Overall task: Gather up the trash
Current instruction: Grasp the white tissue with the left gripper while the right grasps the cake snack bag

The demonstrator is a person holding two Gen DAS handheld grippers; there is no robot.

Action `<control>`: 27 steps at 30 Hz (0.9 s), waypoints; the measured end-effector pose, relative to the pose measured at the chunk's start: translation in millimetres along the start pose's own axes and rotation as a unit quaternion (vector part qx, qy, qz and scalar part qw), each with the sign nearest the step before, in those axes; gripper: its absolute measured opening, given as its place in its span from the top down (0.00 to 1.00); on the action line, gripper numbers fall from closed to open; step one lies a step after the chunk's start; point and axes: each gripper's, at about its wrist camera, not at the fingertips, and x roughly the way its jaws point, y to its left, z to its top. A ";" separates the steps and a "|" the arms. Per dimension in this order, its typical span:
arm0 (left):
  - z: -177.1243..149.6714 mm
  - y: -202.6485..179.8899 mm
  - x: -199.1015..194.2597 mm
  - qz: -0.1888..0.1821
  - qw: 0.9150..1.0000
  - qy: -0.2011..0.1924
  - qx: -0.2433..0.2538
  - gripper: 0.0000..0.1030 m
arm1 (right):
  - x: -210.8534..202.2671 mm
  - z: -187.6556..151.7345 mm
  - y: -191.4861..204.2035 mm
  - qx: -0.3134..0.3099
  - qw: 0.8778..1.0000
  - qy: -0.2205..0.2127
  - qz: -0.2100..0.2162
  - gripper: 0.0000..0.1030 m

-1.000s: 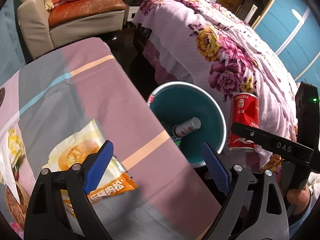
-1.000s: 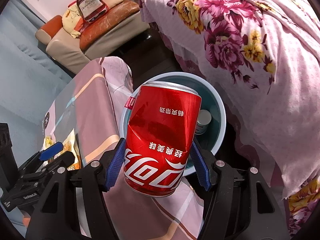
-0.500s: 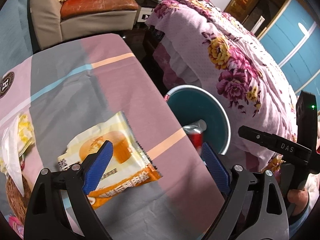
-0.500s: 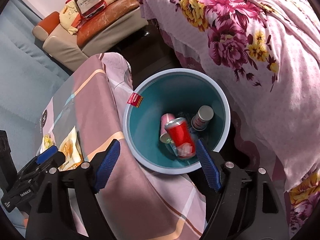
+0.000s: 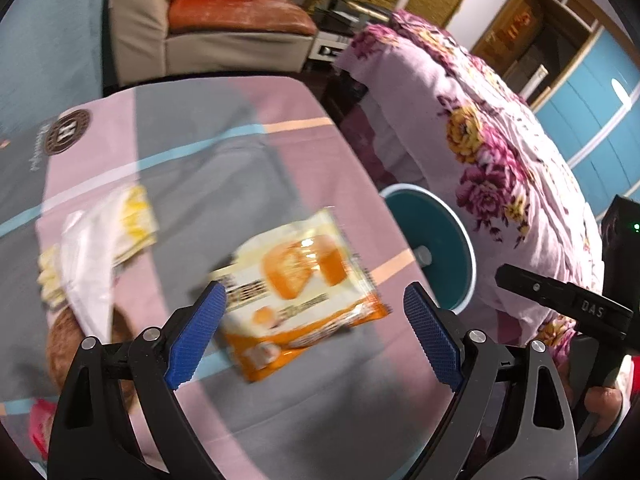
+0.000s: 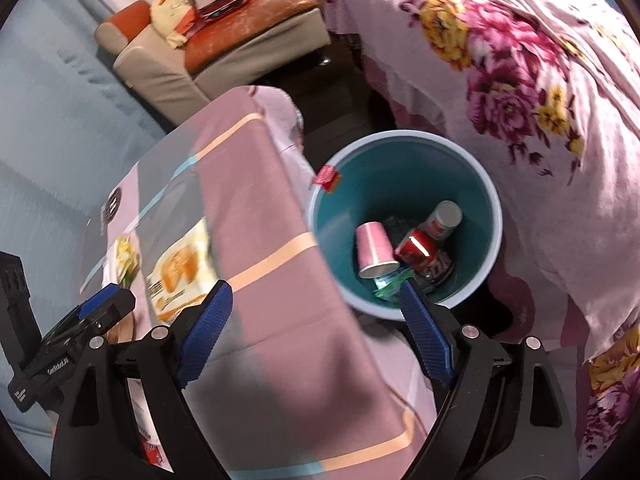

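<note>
An orange and white snack wrapper (image 5: pixel 298 288) lies flat on the pink and grey tablecloth (image 5: pixel 208 160); my left gripper (image 5: pixel 316 336) hovers open just above its near edge, nothing between the pads. Beside the table stands a teal bin (image 6: pixel 404 184) holding a red can (image 6: pixel 424 254), a pink paper cup (image 6: pixel 374 248) and a small bottle (image 6: pixel 442 222). My right gripper (image 6: pixel 316 328) hangs over the table edge next to the bin, its jaws opening, with nothing between them. In the right wrist view the wrapper (image 6: pixel 180 264) and the left gripper (image 6: pixel 100 308) show at the left.
White and yellow crumpled wrappers (image 5: pixel 92 248) and a brown round object (image 5: pixel 64 344) lie at the table's left. A bed with a floral cover (image 5: pixel 500 152) sits close behind the bin. A beige and orange armchair (image 6: pixel 224 36) stands beyond the table.
The red can left my right gripper and dropped into the bin; that gripper's jaws widened. My left gripper moved over the table until the snack wrapper lay between its fingers in view.
</note>
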 end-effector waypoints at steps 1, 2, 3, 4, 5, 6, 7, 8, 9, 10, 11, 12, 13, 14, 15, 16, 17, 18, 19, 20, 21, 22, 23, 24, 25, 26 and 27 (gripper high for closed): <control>-1.9 7.1 -3.6 0.002 1.000 -0.002 -0.005 0.12 | 0.6 -1.8 6.6 -0.005 1.000 0.003 0.001 0.21; -4.2 15.1 -7.1 0.005 1.000 -0.003 -0.011 0.12 | 1.6 -3.2 12.7 -0.010 1.000 0.005 0.002 0.21; -6.3 22.5 -10.3 0.008 1.000 -0.005 -0.017 0.12 | 2.2 -4.0 17.3 -0.013 1.000 0.007 0.003 0.21; -8.0 28.2 -12.4 0.010 1.000 -0.007 -0.022 0.12 | 3.1 -5.4 22.5 -0.017 1.000 0.009 0.003 0.21; -10.2 37.0 -15.4 0.012 0.999 -0.009 -0.030 0.12 | 4.6 -6.7 28.5 -0.021 1.000 0.012 0.003 0.21; -12.0 44.2 -17.8 0.014 0.999 -0.010 -0.036 0.12 | 6.9 -8.1 35.4 -0.026 0.999 0.017 0.005 0.21; -13.4 50.1 -19.6 0.016 0.999 -0.011 -0.041 0.12 | 8.9 -9.1 41.1 -0.030 0.999 0.020 0.005 0.21; -15.6 58.4 -22.4 0.018 0.999 -0.013 -0.048 0.12 | 11.3 -10.2 47.6 -0.036 0.999 0.024 0.005 0.21; -16.6 63.3 -23.5 0.020 0.998 -0.014 -0.052 0.12 | 14.6 -11.6 54.9 -0.043 0.999 0.028 0.005 0.20; -18.0 70.0 -25.1 0.022 0.998 -0.015 -0.057 0.12 | 18.6 -12.8 61.9 -0.050 0.998 0.033 0.005 0.19; -18.8 75.5 -26.1 0.024 0.998 -0.016 -0.061 0.12 | 22.9 -13.6 67.8 -0.056 0.998 0.038 0.005 0.18; -20.1 82.2 -27.2 0.026 0.997 -0.016 -0.066 0.12 | 26.3 -14.9 72.5 -0.060 0.997 0.040 0.006 0.18; -21.2 89.0 -27.8 0.026 0.997 -0.016 -0.071 0.12 | 31.8 -15.5 78.4 -0.066 0.997 0.045 0.007 0.18; -22.0 95.4 -28.2 0.028 0.997 -0.016 -0.076 0.12 | 35.5 -16.1 81.8 -0.069 0.996 0.048 0.008 0.18; -22.5 99.3 -28.0 0.029 0.996 -0.016 -0.079 0.12 | 41.8 -15.9 86.9 -0.074 0.996 0.053 0.008 0.18; -22.9 104.9 -27.4 0.032 0.996 -0.015 -0.083 0.12 | 48.4 -15.5 91.5 -0.077 0.995 0.059 0.007 0.18; -23.1 110.8 -26.9 0.035 0.996 -0.015 -0.087 0.12 | 52.3 -15.2 94.2 -0.079 0.995 0.062 0.007 0.18; -22.9 114.0 -25.9 0.037 0.995 -0.014 -0.089 0.12 | 58.9 -14.3 98.4 -0.083 0.994 0.066 0.007 0.18; -22.7 119.3 -24.9 0.041 0.995 -0.012 -0.092 0.12 | 65.5 -13.3 102.4 -0.086 0.994 0.071 0.006 0.18; -22.6 124.7 -23.7 0.043 0.994 -0.011 -0.095 0.12 | 69.8 -12.8 105.2 -0.088 0.993 0.074 0.004 0.18; -22.6 127.8 -22.5 0.045 0.994 -0.010 -0.098 0.12 | 76.3 -11.9 108.5 -0.091 0.993 0.079 0.004 0.18; -22.3 132.7 -21.1 0.048 0.994 -0.009 -0.102 0.12 | 81.0 -11.2 110.7 -0.092 0.992 0.083 0.006 0.18; -22.1 135.0 -19.8 0.050 0.993 -0.008 -0.105 0.12 | 86.3 -10.8 112.5 -0.093 0.992 0.088 0.007 0.18; -21.8 138.5 -18.2 0.052 0.993 -0.007 -0.107 0.12 | 92.3 -9.8 114.7 -0.093 0.991 0.094 0.009 0.18; -21.2 141.0 -16.0 0.055 0.993 -0.006 -0.109 0.12 | 95.8 -9.6 115.8 -0.093 0.991 0.097 0.011 0.18; -20.6 142.9 -14.7 0.056 0.992 -0.006 -0.110 0.12 | 99.5 -9.4 117.5 -0.093 0.991 0.099 0.013 0.18; -19.8 144.2 -12.9 0.057 0.992 -0.006 -0.110 0.12 | 103.4 -9.1 118.9 -0.095 0.990 0.100 0.014 0.18</control>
